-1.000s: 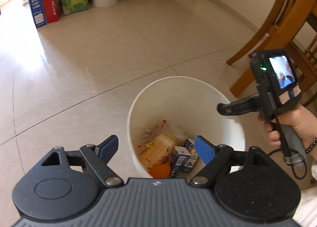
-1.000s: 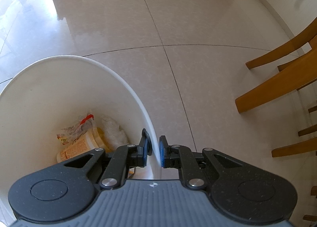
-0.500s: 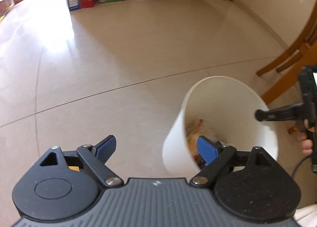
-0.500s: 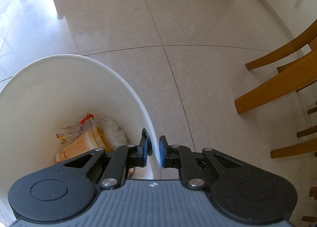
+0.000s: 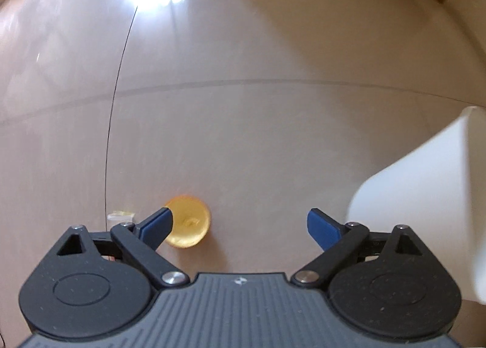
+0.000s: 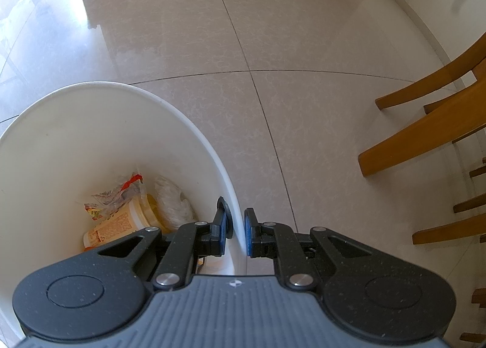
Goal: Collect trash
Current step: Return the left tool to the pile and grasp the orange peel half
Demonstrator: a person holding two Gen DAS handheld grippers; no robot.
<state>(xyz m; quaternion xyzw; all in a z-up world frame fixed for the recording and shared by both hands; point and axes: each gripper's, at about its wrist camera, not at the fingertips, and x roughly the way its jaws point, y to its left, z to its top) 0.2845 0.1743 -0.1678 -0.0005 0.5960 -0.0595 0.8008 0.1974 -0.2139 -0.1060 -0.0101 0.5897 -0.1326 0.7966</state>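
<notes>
Trash lies under the left gripper: a round yellow-orange lid rests on the tiled floor, just inside its left finger, which overlaps the lid's edge in view. The jaws have just been opening and stand wide, pads touching nothing. A white bin stands beyond the right finger. The right gripper is clamped on the bin's rim, one finger inside, one outside; wrappers and a cup lie inside, left of the fingers.

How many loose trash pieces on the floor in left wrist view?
2: an orange disc beside the left gripper's left fingertip, and a small clear scrap just left of it. The gripper body may hide more.
</notes>
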